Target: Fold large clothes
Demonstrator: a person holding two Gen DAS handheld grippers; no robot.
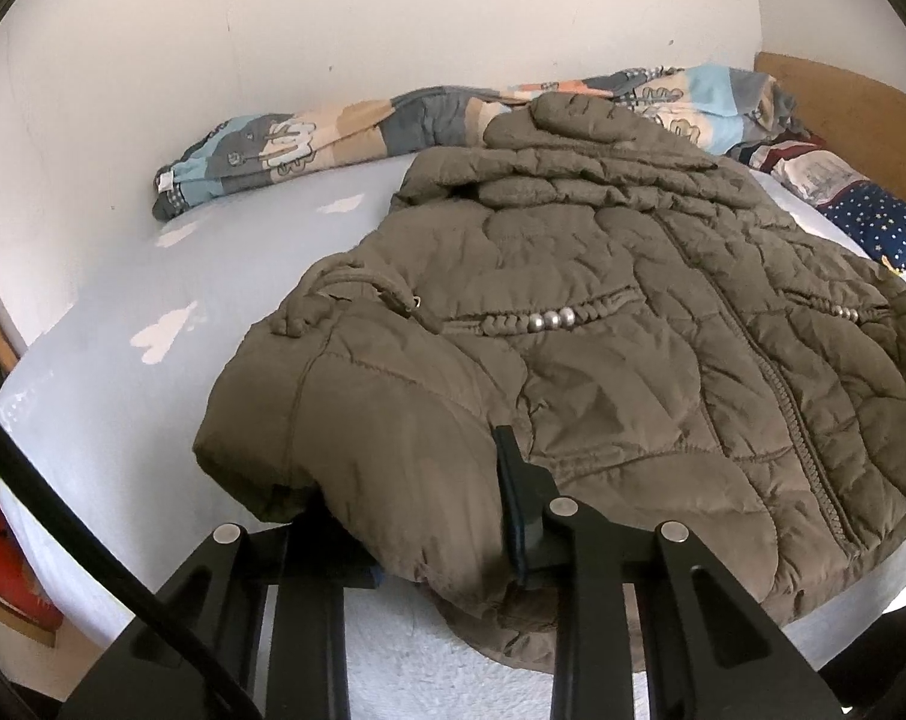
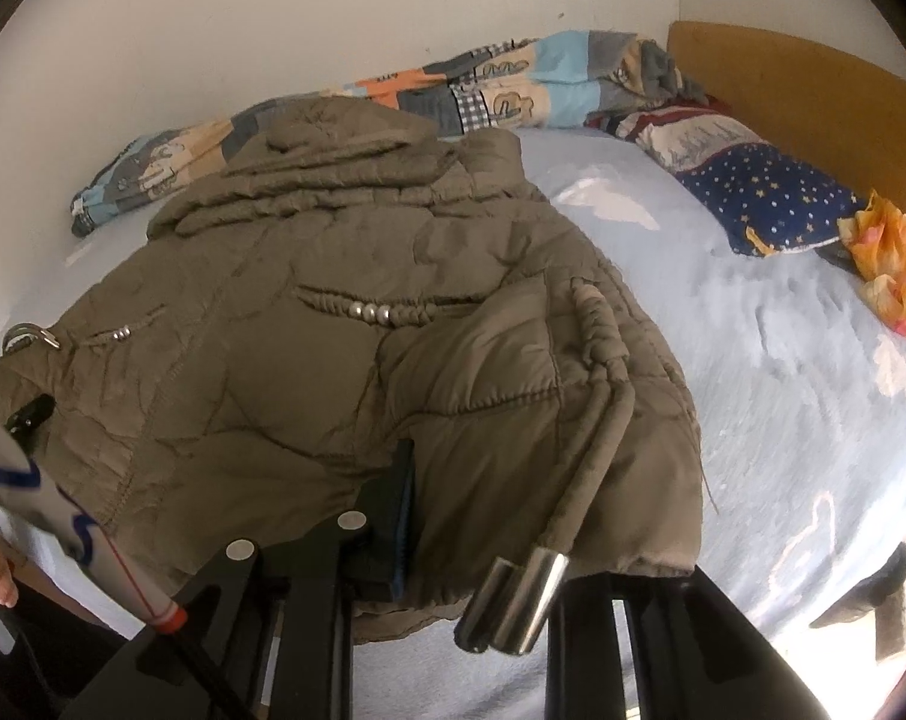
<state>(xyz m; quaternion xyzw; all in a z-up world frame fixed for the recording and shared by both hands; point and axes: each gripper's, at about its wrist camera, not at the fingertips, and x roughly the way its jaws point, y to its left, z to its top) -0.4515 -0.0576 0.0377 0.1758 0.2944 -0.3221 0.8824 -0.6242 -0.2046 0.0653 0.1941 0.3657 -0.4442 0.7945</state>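
Observation:
An olive-brown quilted hooded jacket (image 1: 603, 312) lies front up on the pale blue bed, zipper closed, hood toward the wall. My left gripper (image 1: 417, 516) is shut on the jacket's left sleeve, which is folded in over the body; only the right finger (image 1: 513, 498) shows, the other is under the fabric. In the right wrist view the jacket (image 2: 285, 312) fills the left and middle. My right gripper (image 2: 489, 534) is shut on the right sleeve near its cuff; one finger (image 2: 399, 510) shows. A drawcord with metal ends (image 2: 513, 600) hangs over the sleeve.
A patchwork duvet (image 1: 345, 132) is bunched along the wall. A starry pillow (image 2: 765, 198) and an orange cloth (image 2: 891, 264) lie by the wooden headboard (image 2: 813, 78). The bed sheet (image 2: 783, 396) stretches to the right. The bed's front edge is near my grippers.

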